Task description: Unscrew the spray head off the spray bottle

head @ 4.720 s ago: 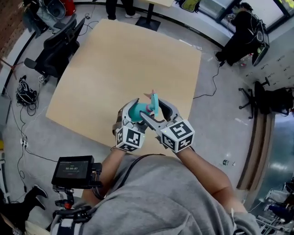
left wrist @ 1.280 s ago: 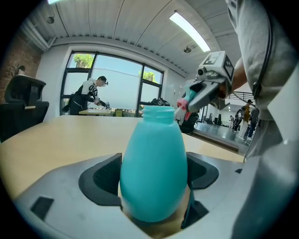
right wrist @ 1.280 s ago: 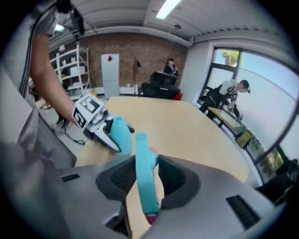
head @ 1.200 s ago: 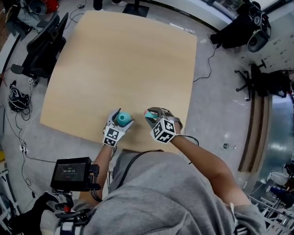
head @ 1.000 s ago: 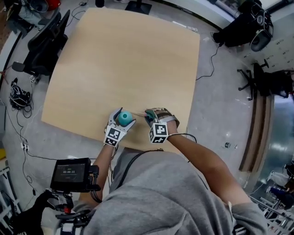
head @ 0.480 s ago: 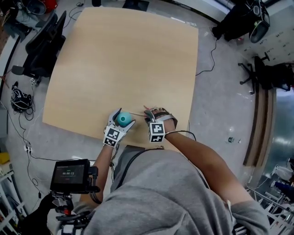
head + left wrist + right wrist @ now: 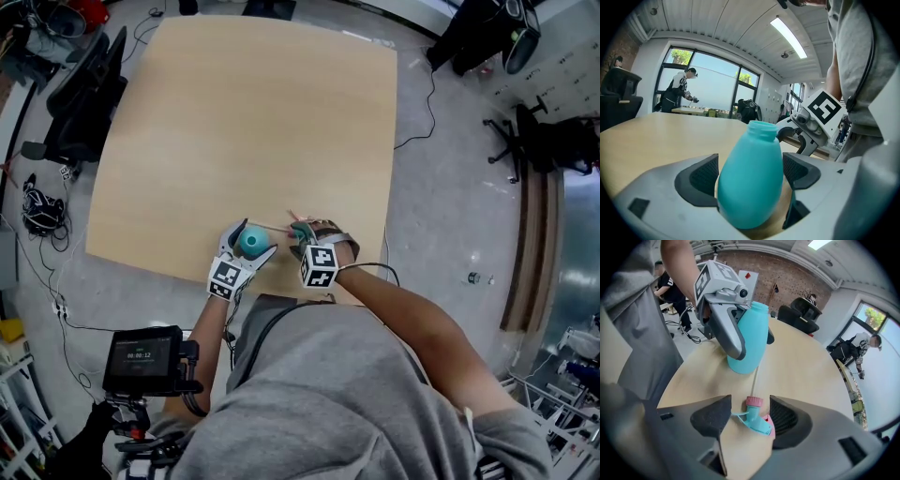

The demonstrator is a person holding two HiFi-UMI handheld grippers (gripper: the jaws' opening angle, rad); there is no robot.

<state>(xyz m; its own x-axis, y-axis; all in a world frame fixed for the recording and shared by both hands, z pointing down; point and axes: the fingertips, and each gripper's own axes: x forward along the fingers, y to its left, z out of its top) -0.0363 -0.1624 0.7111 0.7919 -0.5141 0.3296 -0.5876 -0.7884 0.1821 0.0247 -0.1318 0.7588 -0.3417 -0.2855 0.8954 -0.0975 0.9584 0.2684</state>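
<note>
A teal spray bottle (image 7: 250, 242) with its neck bare stands on the wooden table (image 7: 253, 122) near the front edge. My left gripper (image 7: 251, 236) is shut on its body, both pads against its sides (image 7: 750, 183). The spray head (image 7: 757, 418), teal with a pink collar and a thin dip tube (image 7: 754, 378), lies on the table just right of the bottle. My right gripper (image 7: 302, 234) points steeply down over it. Its jaws have just been opening and stand open, with the head between the pads and not clamped.
The table's front edge runs right under both grippers. An office chair (image 7: 70, 103) stands off the table's left side, with cables on the floor around it. A small screen device (image 7: 145, 356) hangs at my lower left. A person (image 7: 682, 89) stands by the far windows.
My right gripper has sunk toward the table with the spray head, and its jaws have opened off it. The left gripper and bottle have stayed put.
</note>
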